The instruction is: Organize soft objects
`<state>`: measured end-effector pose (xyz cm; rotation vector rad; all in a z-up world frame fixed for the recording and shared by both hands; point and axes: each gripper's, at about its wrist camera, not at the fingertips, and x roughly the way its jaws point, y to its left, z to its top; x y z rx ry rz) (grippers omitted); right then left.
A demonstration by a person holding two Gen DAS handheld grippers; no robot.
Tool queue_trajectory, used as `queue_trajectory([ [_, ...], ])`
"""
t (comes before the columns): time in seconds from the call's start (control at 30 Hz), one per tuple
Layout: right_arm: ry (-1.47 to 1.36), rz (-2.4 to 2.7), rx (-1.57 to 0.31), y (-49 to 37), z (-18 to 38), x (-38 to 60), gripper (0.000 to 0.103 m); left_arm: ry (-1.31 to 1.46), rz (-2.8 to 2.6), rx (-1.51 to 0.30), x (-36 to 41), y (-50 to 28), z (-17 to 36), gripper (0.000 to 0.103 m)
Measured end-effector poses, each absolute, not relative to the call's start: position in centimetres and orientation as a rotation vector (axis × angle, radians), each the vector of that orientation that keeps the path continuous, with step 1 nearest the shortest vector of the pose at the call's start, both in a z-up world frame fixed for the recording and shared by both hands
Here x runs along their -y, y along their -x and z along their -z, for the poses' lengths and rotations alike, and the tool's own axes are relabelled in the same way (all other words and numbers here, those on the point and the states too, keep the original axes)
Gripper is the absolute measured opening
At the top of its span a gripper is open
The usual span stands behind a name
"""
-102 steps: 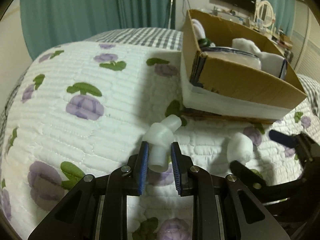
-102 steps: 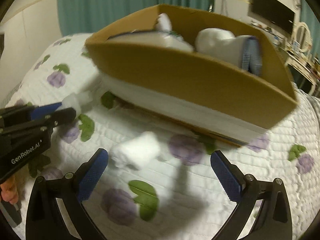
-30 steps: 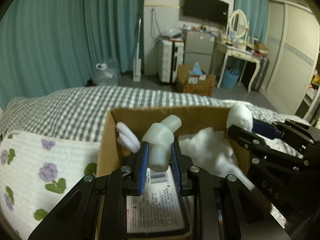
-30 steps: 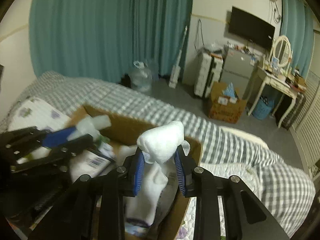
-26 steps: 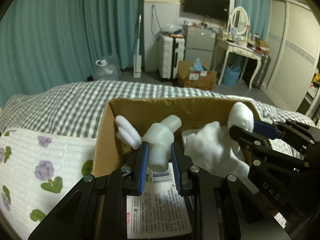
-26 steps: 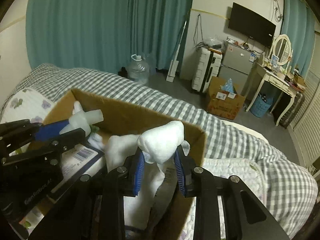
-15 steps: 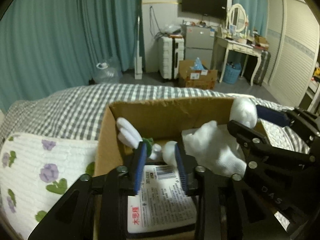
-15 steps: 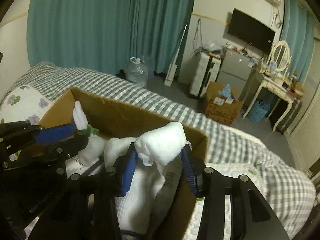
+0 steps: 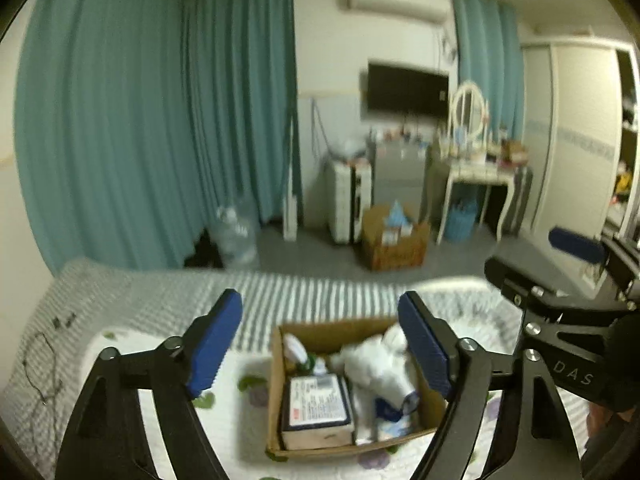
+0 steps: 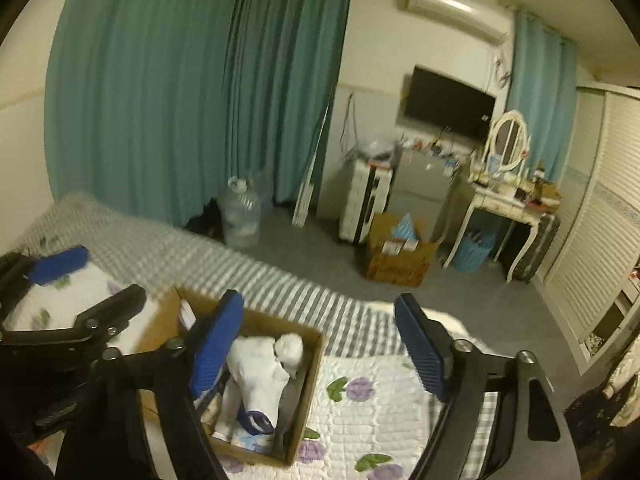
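Note:
A cardboard box [image 9: 276, 400] sits on the flowered quilt, well below both grippers; it also shows in the right wrist view [image 10: 308, 384]. It holds white soft things [image 9: 376, 364], a labelled packet [image 9: 316, 404] and a small white piece with green [image 9: 298, 354]. In the right wrist view a white soft lump [image 10: 290, 350] lies on a white sock-like thing [image 10: 260, 380] in the box. My left gripper [image 9: 320, 344] is open and empty, high above the box. My right gripper [image 10: 318, 348] is open and empty, also high above it, and shows at the right of the left view [image 9: 576, 248].
The bed has a flowered quilt [image 10: 360, 404] and a grey checked blanket [image 9: 280, 288]. Beyond are teal curtains [image 9: 160, 140], a water jug [image 10: 240, 212], a floor carton [image 10: 396, 260], a dressing table [image 10: 504, 196] and a wall TV [image 9: 406, 92].
Both grippers opened and dropped their white pieces into the box, then rose high above it. The box now looks small and far below.

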<state>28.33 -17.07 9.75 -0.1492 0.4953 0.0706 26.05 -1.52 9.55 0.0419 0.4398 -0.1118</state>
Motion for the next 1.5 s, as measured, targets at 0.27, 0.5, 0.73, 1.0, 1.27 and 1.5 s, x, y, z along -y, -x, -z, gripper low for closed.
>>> queue_trajectory([
  [0.27,0.116,-0.049,-0.356,-18.9,-19.1,18.2,0.097,-0.042,0.097,-0.276,-0.1,-17.3,-15.9,0.083],
  [0.5,0.048,-0.061,-0.227,-8.6,-19.4,19.1,0.103,-0.041,0.116,-0.157,-2.1,-10.9,-13.7,0.103],
  [0.73,0.04,-0.073,-0.175,-6.0,-13.5,17.9,0.103,-0.002,0.103,-0.189,-2.7,-11.4,-6.6,0.103],
  [1.0,0.004,-0.067,-0.23,-11.1,-2.6,17.8,0.103,-0.008,0.02,-0.205,-3.5,-14.3,1.6,0.103],
  [1.27,-0.015,-0.057,-0.32,-13.6,3.2,18.6,0.103,-0.026,0.014,-0.263,-3.8,-14.3,4.4,0.103],
  [1.5,-0.005,-0.066,-0.316,-13.2,3.1,18.0,0.103,-0.022,0.028,-0.303,-3.6,-14.7,5.6,0.103],
])
